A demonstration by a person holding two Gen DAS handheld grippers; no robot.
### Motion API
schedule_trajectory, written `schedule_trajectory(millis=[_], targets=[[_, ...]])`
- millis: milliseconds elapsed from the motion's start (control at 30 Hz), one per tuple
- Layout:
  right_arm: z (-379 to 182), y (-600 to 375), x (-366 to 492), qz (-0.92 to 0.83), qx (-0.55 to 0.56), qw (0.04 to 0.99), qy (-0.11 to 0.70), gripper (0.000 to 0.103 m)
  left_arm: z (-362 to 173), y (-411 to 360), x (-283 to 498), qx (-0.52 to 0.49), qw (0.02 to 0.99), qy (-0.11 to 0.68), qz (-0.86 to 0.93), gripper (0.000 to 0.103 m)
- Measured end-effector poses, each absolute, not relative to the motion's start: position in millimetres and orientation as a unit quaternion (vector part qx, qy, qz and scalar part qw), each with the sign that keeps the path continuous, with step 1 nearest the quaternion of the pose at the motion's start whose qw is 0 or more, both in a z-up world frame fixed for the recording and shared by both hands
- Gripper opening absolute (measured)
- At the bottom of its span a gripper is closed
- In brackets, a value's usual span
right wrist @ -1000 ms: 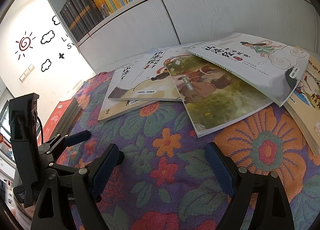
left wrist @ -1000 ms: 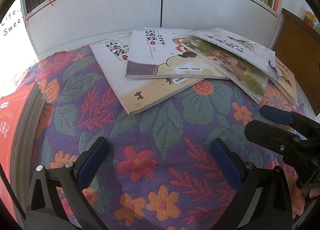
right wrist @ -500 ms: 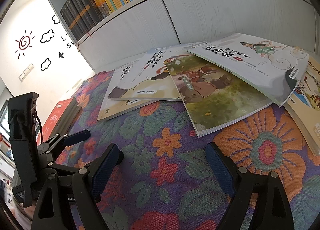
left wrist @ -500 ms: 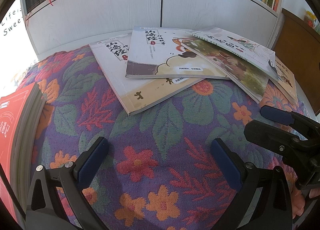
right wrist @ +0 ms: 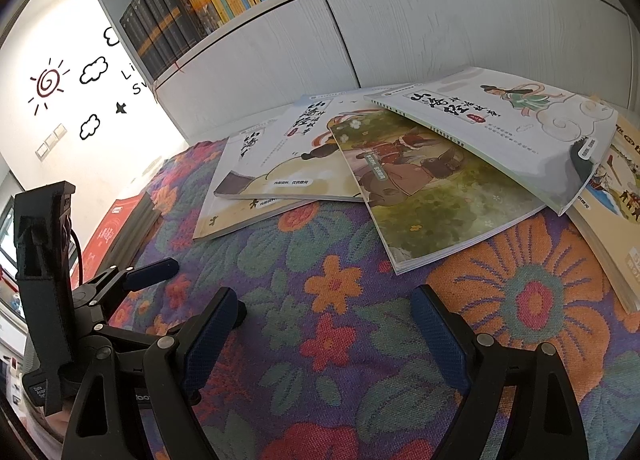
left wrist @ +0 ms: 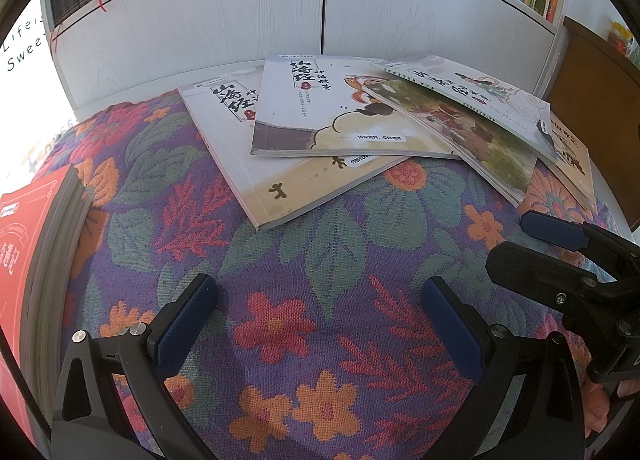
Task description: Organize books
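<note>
Five thin illustrated paperback books (left wrist: 340,120) lie fanned and overlapping on the floral purple-orange woven cloth (left wrist: 304,260) over your table, just in front of the white wood-grain cabinet doors (right wrist: 440,32). Thick red-covered book (left wrist: 24,260) sits apart at the left edge. Your left tool (left wrist: 320,316) is spread wide, empty, above bare cloth short of the books. Your right tool (right wrist: 324,332) is wide too, empty, near the green-cover book (right wrist: 432,196), not touching.
</note>
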State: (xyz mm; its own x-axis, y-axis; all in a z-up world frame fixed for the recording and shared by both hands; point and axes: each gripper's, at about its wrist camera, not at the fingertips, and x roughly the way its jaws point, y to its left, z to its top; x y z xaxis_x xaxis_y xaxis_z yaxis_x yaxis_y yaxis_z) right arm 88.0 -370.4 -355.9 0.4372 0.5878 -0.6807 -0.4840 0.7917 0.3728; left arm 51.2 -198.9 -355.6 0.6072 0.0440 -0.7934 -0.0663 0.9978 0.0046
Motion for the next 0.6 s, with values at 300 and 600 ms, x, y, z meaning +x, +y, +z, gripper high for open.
schedule_trajectory(millis=[300,600], targets=[[-355.4,-369.7,87.3,0.313,0.055,0.848,0.424,0.087,-355.6,-198.6,51.4,-0.013,0.896,0.443,0.030,0.102],[-355.6,-370.1,87.6,0.311,0.051,0.849,0.424,0.087,-355.6,-198.7,51.5,-0.013,0.896,0.443,0.030,0.102]])
